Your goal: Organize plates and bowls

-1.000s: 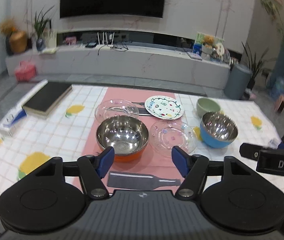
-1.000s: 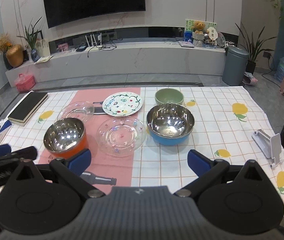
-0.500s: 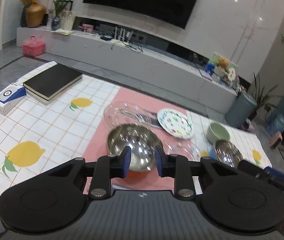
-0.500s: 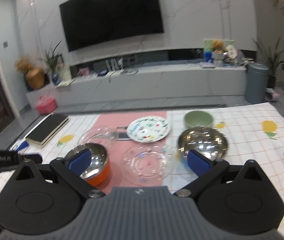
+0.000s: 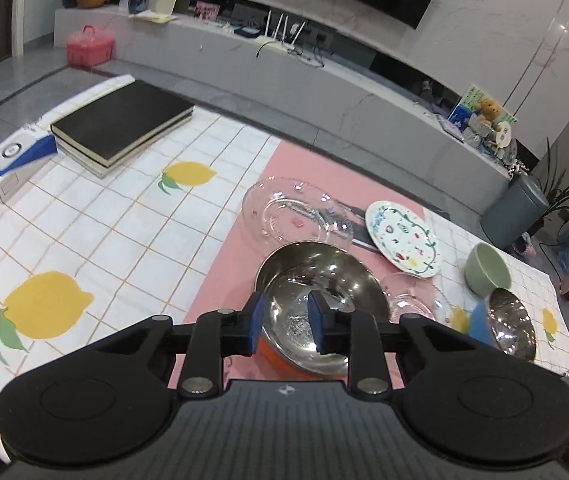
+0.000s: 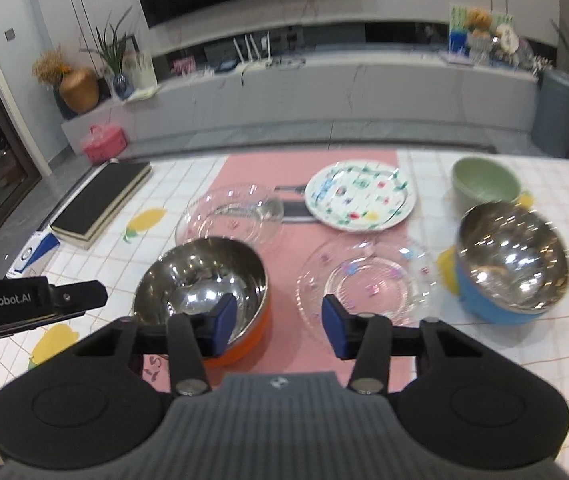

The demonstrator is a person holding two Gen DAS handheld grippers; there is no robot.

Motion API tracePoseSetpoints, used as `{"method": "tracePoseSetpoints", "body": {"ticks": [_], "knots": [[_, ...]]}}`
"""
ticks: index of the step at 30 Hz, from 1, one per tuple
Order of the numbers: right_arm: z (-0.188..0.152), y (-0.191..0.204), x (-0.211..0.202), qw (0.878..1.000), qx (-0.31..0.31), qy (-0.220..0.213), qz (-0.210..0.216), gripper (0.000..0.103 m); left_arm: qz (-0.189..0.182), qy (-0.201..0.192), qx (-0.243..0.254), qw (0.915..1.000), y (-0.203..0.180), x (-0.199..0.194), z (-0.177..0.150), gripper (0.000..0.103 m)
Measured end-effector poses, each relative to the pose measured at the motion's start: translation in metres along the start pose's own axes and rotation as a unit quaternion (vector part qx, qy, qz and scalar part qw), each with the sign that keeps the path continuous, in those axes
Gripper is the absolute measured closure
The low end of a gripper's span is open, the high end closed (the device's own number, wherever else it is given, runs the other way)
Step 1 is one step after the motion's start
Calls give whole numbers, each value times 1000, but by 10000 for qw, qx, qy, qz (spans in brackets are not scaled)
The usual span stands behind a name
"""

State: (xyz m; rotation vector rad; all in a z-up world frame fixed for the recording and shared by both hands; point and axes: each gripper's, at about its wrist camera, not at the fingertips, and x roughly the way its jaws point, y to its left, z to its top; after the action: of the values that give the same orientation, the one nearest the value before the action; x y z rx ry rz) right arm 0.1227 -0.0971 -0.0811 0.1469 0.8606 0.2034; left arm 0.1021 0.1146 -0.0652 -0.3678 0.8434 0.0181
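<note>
An orange steel-lined bowl stands on the pink runner. My left gripper hovers over its near rim, jaws narrowly apart and empty. My right gripper is open and empty between that bowl and a clear glass plate. A second clear glass plate, a painted white plate, a green bowl and a blue steel-lined bowl stand around.
A black book and a blue-white box lie at the table's far left. The lemon-print tablecloth covers the table. A TV console stands behind.
My left gripper narrowed from wide open and moved in over the orange bowl. My right gripper narrowed somewhat and dropped closer to the table.
</note>
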Motion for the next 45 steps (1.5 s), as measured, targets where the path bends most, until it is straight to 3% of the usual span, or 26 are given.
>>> {"method": "tracePoseSetpoints", "body": {"ticks": [12, 17, 19, 32, 45], "knots": [[3, 5, 65, 9977, 199, 640, 105, 82, 152, 353, -316, 9988, 18, 48, -1, 73], [2, 7, 72, 9973, 228, 668, 192, 91, 96, 403, -344, 9985, 18, 55, -2, 89], [3, 8, 72, 9975, 219, 647, 177, 91, 168, 393, -291, 9987, 18, 56, -2, 97], [-2, 14, 46, 9971, 217, 690, 232, 92, 284, 364, -78, 9989, 14, 20, -9, 97], [-42, 29, 3, 9945, 160, 905, 497, 92, 464, 528, -166, 9974, 34, -22, -48, 97]]}}
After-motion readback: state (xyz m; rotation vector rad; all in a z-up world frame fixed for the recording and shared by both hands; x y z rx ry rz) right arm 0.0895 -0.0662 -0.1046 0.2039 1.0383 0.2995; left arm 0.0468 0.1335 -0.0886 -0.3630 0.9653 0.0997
